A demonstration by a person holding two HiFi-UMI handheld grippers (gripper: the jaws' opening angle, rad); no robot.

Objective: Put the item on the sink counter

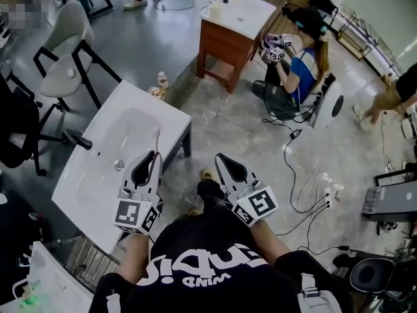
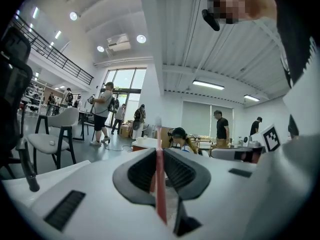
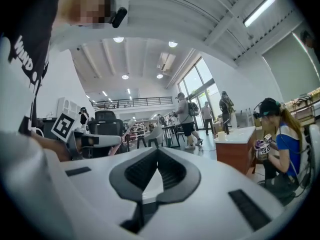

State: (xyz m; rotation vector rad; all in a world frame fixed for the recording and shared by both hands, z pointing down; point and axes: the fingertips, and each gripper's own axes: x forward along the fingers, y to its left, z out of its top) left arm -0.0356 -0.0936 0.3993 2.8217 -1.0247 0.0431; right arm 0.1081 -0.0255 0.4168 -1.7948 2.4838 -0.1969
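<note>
The left gripper (image 1: 153, 156) pinches what may be a toothbrush (image 2: 160, 194); the right gripper (image 3: 157, 153) is closed, empty. Thinly held, it could slip before the sink (image 1: 140, 106).

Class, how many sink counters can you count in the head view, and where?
2. A white sink counter stands at lower left, nearest the camera; a second counter, white-topped on a wooden cabinet, stands farther off at top centre. More may lie out of view.

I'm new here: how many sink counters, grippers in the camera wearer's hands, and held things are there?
Sink counters: 2 (white sink counter, wood-based sink counter)
Wearer's grippers: 2 (left gripper, right gripper)
Held things: 1 (thin pink stick, between the left gripper's fingers)
Total: 5
</note>
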